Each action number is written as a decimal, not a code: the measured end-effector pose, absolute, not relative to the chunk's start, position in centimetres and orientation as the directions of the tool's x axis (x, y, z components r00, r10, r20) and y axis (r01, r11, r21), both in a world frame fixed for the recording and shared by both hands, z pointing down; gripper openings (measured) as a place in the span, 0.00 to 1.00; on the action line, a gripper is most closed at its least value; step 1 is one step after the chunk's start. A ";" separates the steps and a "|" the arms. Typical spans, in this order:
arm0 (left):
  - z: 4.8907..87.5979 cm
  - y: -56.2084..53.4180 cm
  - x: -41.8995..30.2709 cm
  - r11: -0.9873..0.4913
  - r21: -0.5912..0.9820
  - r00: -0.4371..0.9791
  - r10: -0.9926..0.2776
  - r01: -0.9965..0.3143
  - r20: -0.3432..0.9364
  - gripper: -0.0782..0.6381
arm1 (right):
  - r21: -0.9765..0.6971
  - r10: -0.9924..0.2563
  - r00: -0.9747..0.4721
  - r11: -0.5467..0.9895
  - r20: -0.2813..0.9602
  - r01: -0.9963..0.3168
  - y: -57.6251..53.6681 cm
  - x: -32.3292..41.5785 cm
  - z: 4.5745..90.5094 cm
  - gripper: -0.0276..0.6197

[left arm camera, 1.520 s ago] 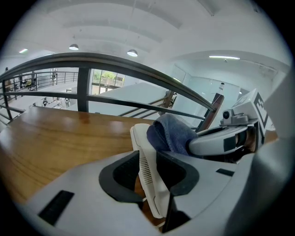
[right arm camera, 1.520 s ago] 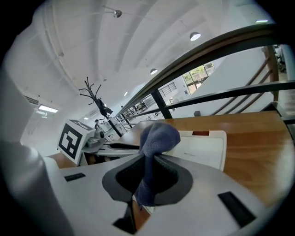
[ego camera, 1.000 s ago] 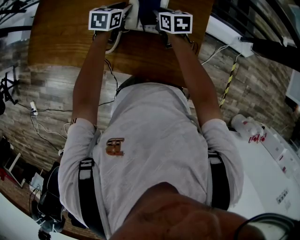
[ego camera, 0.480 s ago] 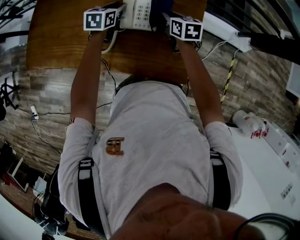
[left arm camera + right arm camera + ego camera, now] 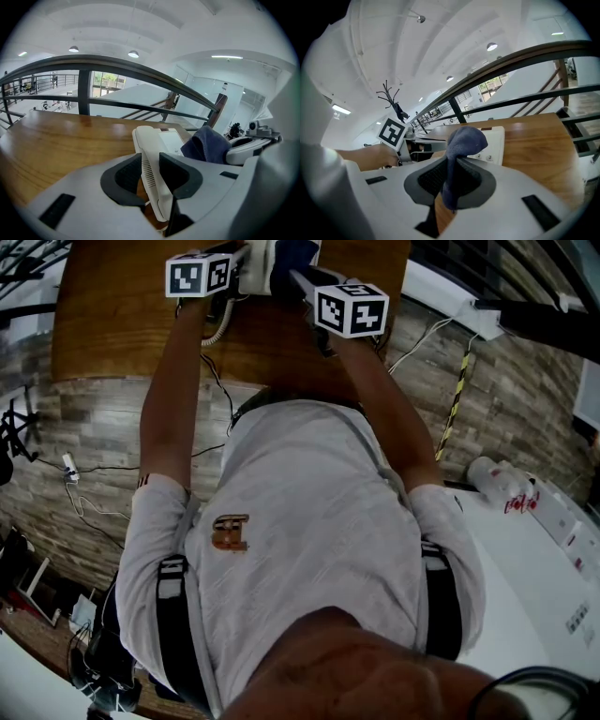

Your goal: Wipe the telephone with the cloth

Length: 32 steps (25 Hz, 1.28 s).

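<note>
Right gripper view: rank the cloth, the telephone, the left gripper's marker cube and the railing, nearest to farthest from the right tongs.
1. Cloth, pinched in the right tongs.
2. Telephone, just beyond, under the cloth's end.
3. Marker cube, off to the left.
4. Railing, farthest, across the background.

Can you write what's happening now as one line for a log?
left gripper: shut on telephone edge | right gripper: shut on cloth | cloth: over telephone | support: wooden table
</note>
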<state>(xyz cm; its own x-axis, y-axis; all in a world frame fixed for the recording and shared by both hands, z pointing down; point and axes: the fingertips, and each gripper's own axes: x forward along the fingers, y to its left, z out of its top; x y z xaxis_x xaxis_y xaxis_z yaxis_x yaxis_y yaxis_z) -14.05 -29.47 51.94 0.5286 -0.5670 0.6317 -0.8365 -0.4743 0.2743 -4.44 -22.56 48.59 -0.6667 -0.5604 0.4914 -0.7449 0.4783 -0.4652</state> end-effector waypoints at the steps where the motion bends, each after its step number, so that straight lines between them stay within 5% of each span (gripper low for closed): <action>1: 51.9 -29.4 -14.0 -0.476 0.274 0.529 -0.565 -0.836 0.633 0.28 | -0.484 -0.551 -0.684 0.484 0.479 -0.729 -22.2 -5.3 48.5 0.14; 13: 51.9 -29.2 -13.0 -0.492 0.257 0.528 -0.558 -0.832 0.641 0.28 | -0.508 -0.474 -0.726 0.519 0.499 -0.688 -20.1 -10.0 51.5 0.14; 32: 52.1 -29.1 -13.6 -0.494 0.248 0.523 -0.560 -0.834 0.643 0.28 | -0.357 -0.545 -0.532 0.400 0.648 -0.844 -21.0 -1.0 55.4 0.14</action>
